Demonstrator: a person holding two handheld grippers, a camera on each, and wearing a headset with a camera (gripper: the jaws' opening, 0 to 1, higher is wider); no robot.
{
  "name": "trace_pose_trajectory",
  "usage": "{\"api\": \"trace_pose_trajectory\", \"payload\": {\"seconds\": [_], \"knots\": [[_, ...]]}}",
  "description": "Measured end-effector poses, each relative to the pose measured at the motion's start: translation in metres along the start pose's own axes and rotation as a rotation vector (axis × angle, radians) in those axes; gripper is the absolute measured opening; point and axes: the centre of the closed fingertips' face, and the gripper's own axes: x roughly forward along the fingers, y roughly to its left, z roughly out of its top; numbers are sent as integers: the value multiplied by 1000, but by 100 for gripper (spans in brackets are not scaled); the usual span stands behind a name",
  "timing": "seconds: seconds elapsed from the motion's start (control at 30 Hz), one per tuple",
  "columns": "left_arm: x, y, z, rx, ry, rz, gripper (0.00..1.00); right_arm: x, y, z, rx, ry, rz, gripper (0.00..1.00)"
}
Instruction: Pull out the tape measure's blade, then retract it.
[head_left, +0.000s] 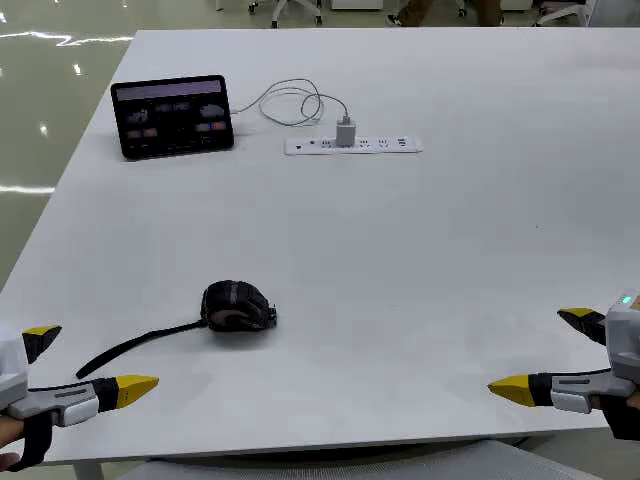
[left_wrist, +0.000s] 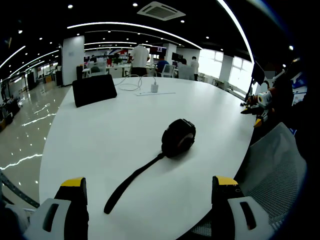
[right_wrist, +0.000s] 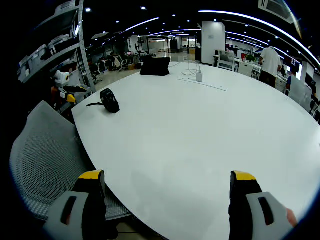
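Head view — tape measure (head_left: 238, 307) sits on the white table (head_left: 400, 230), lower left of frame, its black strap (head_left: 135, 345) trailing toward the left edge. My left gripper (head_left: 95, 358) is at bottom left, just below the strap's end; my right gripper (head_left: 535, 351) at bottom right, well apart from it — both spread wide, gripping nothing.
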Motion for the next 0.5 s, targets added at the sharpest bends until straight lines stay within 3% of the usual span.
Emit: {"api": "trace_pose_trajectory", "payload": {"seconds": [0.5], "knots": [[2, 1, 2, -15, -6, -17, 100, 2, 0, 1, 4, 1, 2, 99]]}}
